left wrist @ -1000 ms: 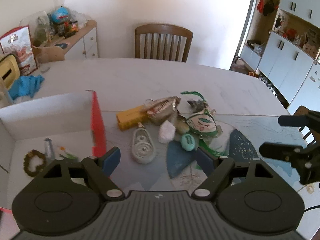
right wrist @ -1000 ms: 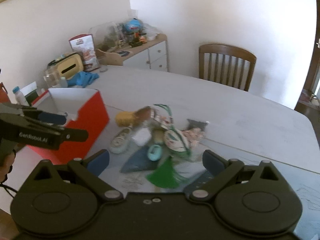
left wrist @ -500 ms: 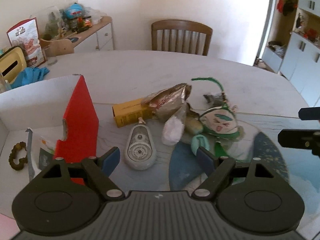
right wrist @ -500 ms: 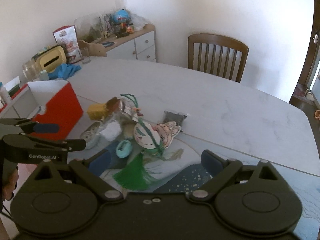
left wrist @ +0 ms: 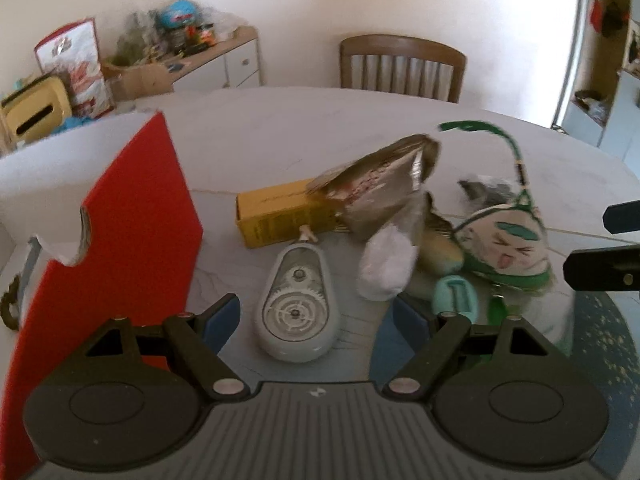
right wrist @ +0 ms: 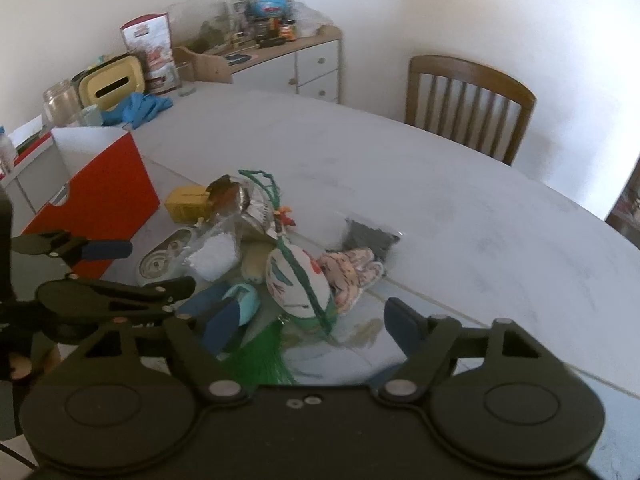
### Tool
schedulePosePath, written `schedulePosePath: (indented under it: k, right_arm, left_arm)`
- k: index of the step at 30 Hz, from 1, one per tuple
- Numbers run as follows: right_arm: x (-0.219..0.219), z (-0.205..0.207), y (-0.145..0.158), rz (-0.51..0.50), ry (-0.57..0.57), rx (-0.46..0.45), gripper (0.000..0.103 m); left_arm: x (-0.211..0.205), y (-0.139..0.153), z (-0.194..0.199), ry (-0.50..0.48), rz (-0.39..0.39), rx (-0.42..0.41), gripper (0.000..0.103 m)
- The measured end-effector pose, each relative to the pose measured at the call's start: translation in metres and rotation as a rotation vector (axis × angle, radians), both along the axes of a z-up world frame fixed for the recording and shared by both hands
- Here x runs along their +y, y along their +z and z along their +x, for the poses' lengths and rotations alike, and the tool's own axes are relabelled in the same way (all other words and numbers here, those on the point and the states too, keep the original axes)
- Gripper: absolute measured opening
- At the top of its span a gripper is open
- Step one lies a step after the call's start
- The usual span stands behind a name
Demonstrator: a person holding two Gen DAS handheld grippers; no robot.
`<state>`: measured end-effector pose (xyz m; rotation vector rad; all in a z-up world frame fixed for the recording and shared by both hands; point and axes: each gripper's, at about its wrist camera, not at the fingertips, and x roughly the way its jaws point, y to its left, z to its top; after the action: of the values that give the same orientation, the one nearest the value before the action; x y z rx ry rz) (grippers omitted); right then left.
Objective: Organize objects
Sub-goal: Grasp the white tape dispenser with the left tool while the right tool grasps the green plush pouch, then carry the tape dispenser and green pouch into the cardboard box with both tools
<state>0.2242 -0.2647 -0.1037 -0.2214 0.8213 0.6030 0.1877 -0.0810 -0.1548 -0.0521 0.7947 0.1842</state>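
While the pile of small things is spread on the pale table (left wrist: pixel 360 120), the left gripper (left wrist: pixel 316 316) is held low over it with its jaws wide apart, nothing pressed by the pads. A grey correction tape dispenser (left wrist: pixel 295 307) is seen lying flat between those open fingers, clear of both. Just behind it, a yellow box (left wrist: pixel 276 212) is partly covered by a crumpled foil wrapper (left wrist: pixel 380 184), and a small white bag (left wrist: pixel 386 262) is propped against that wrapper. To the right, a round cloth charm with a cartoon face (left wrist: pixel 506 250) is found, with a green cord looped above it and a mint-green clip (left wrist: pixel 456 298) just in front. At the left, the red-sided box (left wrist: pixel 132 232) is stood open beside the pile.

From the right wrist view, the right gripper (right wrist: pixel 308 320) is aimed down at the charm (right wrist: pixel 298 280), whose green tassel (right wrist: pixel 266 356) is trailed toward the camera. Its jaws have just been closing, yet they are still parted, and nothing is clamped; the charm is framed between the blue pads without being touched.
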Motion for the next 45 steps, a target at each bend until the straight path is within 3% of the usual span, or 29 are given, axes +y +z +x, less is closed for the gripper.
schedulePosePath:
  k: [16,19,26,35,45]
  right_arm:
    - [0.026,0.022,-0.015,-0.029,0.089,-0.017,0.046]
    - [0.029,0.026,-0.019,-0.034,0.087,-0.023,0.045]
    - [0.034,0.026,-0.028,-0.064,0.096,-0.033,0.042]
    - [0.035,0.014,-0.026,-0.078,0.068,-0.059,0.033]
    - [0.022,-0.012,-0.003,-0.03,0.01,-0.045,0.032]
  left_arm:
    - [0.009,-0.012,0.012,0.046,-0.043,0.019,0.083]
    - [0.01,-0.012,0.011,0.055,-0.04,0.017,0.078]
    - [0.013,-0.008,0.008,0.059,-0.044,0.014,0.052]
    - [0.014,-0.001,0.0,0.05,-0.049,0.019,0.051]
    - [0.008,0.023,-0.023,0.001,-0.088,0.007,0.051]
